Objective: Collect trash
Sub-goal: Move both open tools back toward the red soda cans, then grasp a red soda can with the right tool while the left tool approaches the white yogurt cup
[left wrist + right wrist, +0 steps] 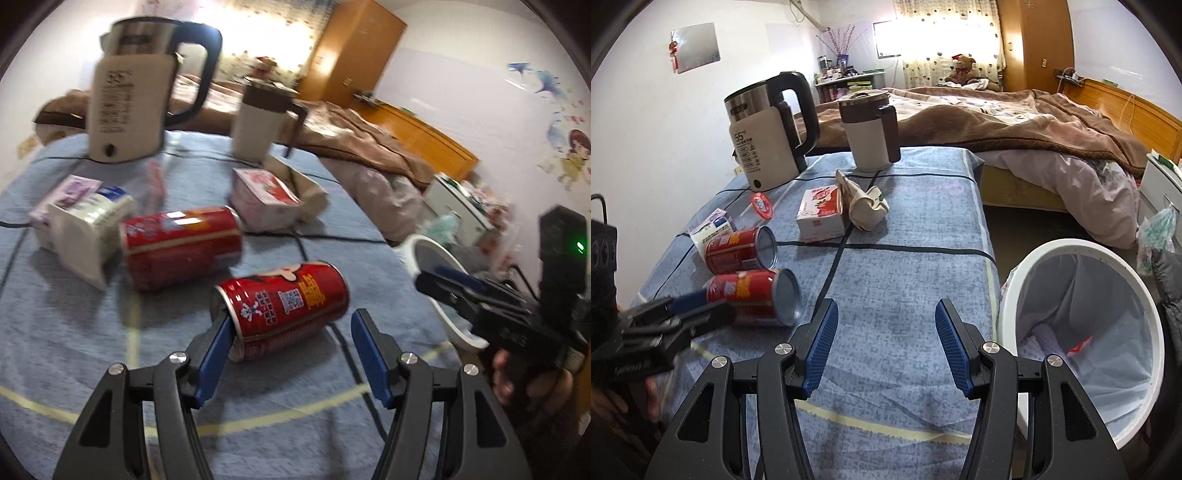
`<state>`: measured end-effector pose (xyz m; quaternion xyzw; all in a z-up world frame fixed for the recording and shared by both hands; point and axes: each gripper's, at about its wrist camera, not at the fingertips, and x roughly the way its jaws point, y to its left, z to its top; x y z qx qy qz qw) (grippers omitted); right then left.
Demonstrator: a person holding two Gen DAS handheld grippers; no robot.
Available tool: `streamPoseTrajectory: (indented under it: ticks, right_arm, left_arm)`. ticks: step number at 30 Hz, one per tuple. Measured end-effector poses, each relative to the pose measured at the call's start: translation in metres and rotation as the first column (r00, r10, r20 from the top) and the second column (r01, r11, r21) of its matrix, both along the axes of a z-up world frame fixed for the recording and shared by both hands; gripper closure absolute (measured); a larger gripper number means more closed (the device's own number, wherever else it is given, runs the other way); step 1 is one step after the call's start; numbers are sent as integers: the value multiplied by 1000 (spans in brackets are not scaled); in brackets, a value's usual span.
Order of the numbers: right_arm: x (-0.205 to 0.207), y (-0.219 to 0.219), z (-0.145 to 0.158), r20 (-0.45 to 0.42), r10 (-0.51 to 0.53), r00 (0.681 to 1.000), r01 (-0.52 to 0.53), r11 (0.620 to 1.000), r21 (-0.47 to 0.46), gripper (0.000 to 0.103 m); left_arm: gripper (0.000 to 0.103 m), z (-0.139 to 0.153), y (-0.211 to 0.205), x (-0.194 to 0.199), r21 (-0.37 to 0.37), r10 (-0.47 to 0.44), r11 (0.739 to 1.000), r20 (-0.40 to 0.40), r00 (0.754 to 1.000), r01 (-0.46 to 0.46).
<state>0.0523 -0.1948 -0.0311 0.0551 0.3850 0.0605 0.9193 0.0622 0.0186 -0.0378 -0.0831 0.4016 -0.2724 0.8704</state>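
Cans (280,306): I see red, white print.
Surface cloth (905,266): blue, black grid lines.
Bin (1008,295): white.
Kettle (768,147): cream, black handle.

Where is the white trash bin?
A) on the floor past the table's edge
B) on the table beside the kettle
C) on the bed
A: the white trash bin stands lower than the table, just beyond its edge, lined with a bag.

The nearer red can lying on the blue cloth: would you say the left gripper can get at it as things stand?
Probably yes. The left gripper is open, with the nearer red can lying just ahead between its fingers, one pad by the can's end. Nothing lies between them, and the second red can lies behind, apart.
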Motion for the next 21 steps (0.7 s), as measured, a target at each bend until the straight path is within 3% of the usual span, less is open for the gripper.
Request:
streamPoseTrajectory:
  ticks: [4, 7, 13, 21]
  right_arm:
    - [4, 5, -1, -7, 1, 1000, -1, 1000, 7, 47]
    - [5, 19, -3, -10, 31, 999, -31, 999, 20, 47]
    - [10, 54, -15, -47, 90, 995, -87, 993, 78, 47]
    - [18, 79, -28, -99, 119, 988, -91, 963, 255, 41]
  left_arm:
    - [36, 7, 9, -8, -12, -46, 999, 22, 999, 47]
    - [36, 15, 26, -14, 44, 7, 999, 72, 997, -10]
    - [36, 23, 58, -8, 85, 110, 989, 117, 987, -120]
    - [35, 27, 80, 7, 72, 145, 985, 142, 979, -156]
